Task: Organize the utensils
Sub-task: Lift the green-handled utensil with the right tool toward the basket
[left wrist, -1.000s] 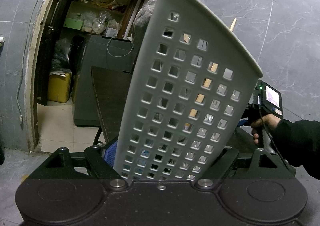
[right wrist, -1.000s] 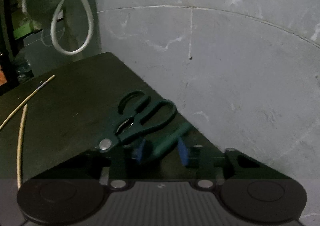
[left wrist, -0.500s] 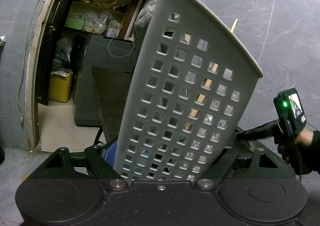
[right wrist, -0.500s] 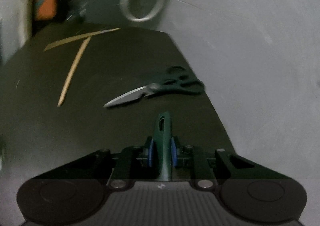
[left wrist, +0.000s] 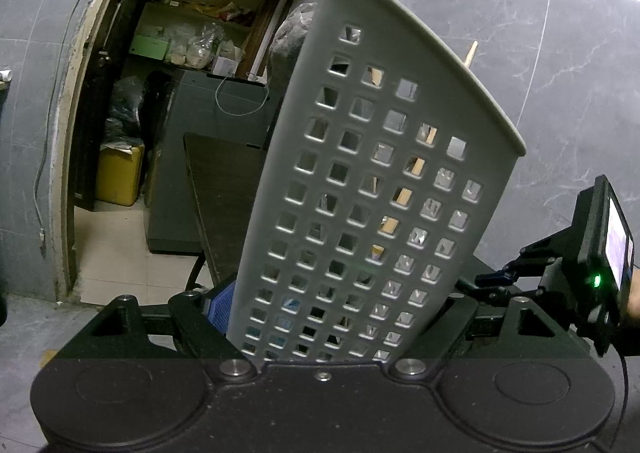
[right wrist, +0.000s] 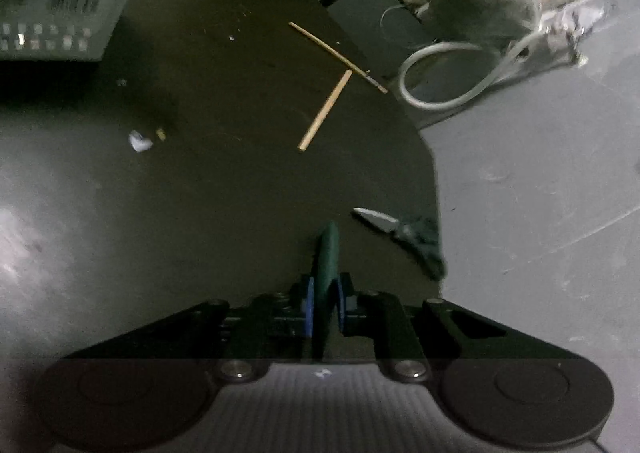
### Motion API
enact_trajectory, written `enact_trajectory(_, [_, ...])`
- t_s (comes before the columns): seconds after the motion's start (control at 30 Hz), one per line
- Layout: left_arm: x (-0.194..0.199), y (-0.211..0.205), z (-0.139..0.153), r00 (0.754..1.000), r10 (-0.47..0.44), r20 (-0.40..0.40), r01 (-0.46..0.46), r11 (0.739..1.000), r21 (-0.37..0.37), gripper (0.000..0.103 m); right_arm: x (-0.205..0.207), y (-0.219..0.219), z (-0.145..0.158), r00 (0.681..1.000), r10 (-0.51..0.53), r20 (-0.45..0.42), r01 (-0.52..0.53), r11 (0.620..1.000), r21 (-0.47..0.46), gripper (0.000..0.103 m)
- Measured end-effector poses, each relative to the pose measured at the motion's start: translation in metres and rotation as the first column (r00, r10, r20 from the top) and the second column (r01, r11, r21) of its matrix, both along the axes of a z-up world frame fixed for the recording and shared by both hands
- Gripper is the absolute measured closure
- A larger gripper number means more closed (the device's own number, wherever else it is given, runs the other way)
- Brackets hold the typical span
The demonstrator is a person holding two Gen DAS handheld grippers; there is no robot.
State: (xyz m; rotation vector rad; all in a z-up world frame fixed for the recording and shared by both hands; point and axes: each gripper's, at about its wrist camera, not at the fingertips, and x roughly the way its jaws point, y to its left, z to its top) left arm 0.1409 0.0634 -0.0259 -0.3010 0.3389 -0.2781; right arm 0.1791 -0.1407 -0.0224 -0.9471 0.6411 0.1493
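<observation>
My left gripper (left wrist: 336, 309) is shut on a white perforated utensil basket (left wrist: 372, 181), held upright and tilted. A wooden stick (left wrist: 470, 53) pokes above its rim, and other pieces show only through the holes. In the right wrist view my right gripper (right wrist: 325, 305) has its jaws closing, with the blue pads (right wrist: 308, 307) pressed on a dark green utensil handle (right wrist: 328, 249) that stands up between them. Green-handled scissors (right wrist: 404, 233) lie shut near the right edge of the dark table (right wrist: 220, 193). A chopstick (right wrist: 325, 111) and a thinner stick (right wrist: 336, 55) lie farther back.
The basket shows again at the top left (right wrist: 52, 13) of the right wrist view. A white scrap (right wrist: 140, 141) lies on the table's left part. Beyond the table are a cable loop (right wrist: 448, 77), a doorway with shelves (left wrist: 192, 33) and a yellow container (left wrist: 120, 173).
My right gripper rolled and swung away from the scissors with the green handle between its pads, which drew closer together. The scissors now lie to its right. The left gripper and basket stayed still.
</observation>
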Motion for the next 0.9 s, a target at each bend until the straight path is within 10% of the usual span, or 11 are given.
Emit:
enact_trajectory(0.27, [-0.001, 0.002, 0.000, 1.000, 0.000, 0.001, 0.000, 1.000, -0.003, 0.017, 0.032, -0.035, 0.030, 0.980, -0.145, -0.140, 0.180, 0.942, 0.283, 0.091])
enact_trajectory(0.63, [0.000, -0.001, 0.002, 1.000, 0.011, -0.004, -0.011, 1.000, 0.004, 0.017, 0.069, -0.132, 0.052, 0.894, -0.272, -0.356, 0.444, 0.636, 0.631, 0.091])
enact_trajectory(0.9, [0.000, -0.002, 0.003, 1.000, 0.014, -0.007, -0.014, 1.000, 0.008, 0.016, 0.074, -0.139, 0.050, 0.893, -0.251, -0.374, 0.445, 0.621, 0.645, 0.090])
